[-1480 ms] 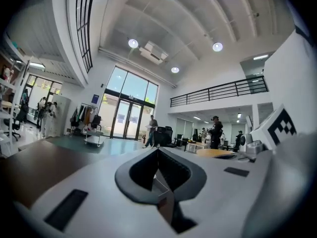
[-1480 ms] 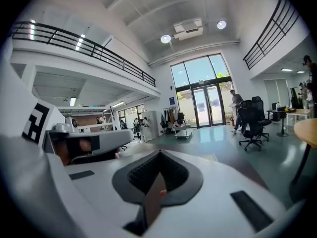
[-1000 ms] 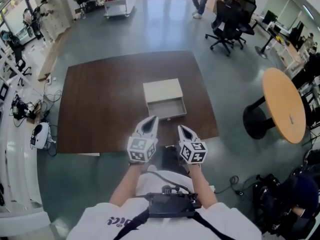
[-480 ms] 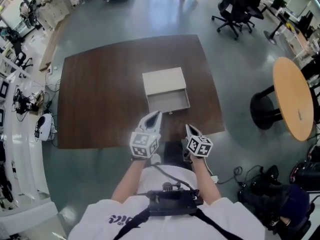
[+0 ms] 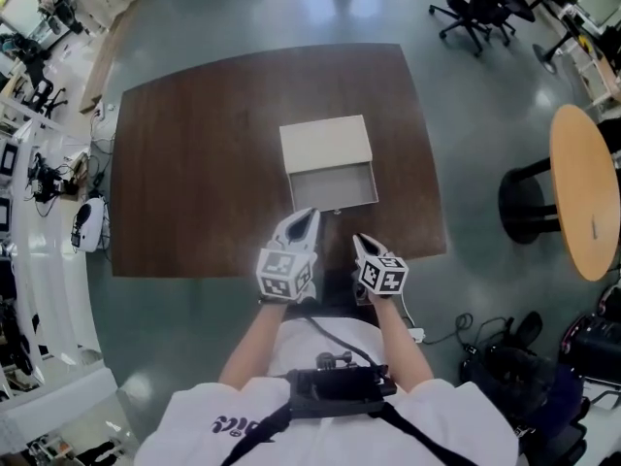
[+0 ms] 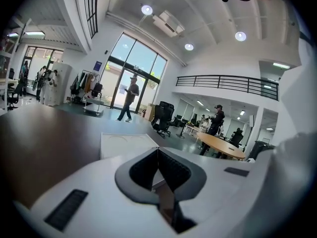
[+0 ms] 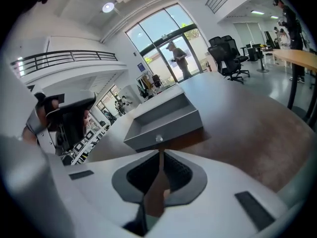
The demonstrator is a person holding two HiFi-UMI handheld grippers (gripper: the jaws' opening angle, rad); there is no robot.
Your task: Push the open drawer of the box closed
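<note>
A beige box (image 5: 325, 144) sits mid-way on the dark brown table (image 5: 194, 163), its grey drawer (image 5: 335, 184) pulled out toward me, with a small knob (image 5: 337, 211) on its front. My left gripper (image 5: 309, 214) is shut and empty, its tip close to the drawer front's left part. My right gripper (image 5: 357, 239) is also shut and empty, a little short of the drawer front on the right. In the right gripper view the drawer (image 7: 163, 120) and its knob (image 7: 159, 139) lie just beyond the shut gripper (image 7: 160, 152). The left gripper view shows the box (image 6: 126, 145) behind its shut gripper (image 6: 158, 149).
The table's near edge (image 5: 291, 268) runs under my grippers. A round orange table (image 5: 587, 202) on a black base stands to the right, office chairs (image 5: 485, 8) at the back right. Cables and gear (image 5: 524, 357) lie on the floor at right.
Both grippers have moved forward toward the drawer front; the left tip now sits next to it. The head view has shifted forward over the table. Jaws stay shut.
</note>
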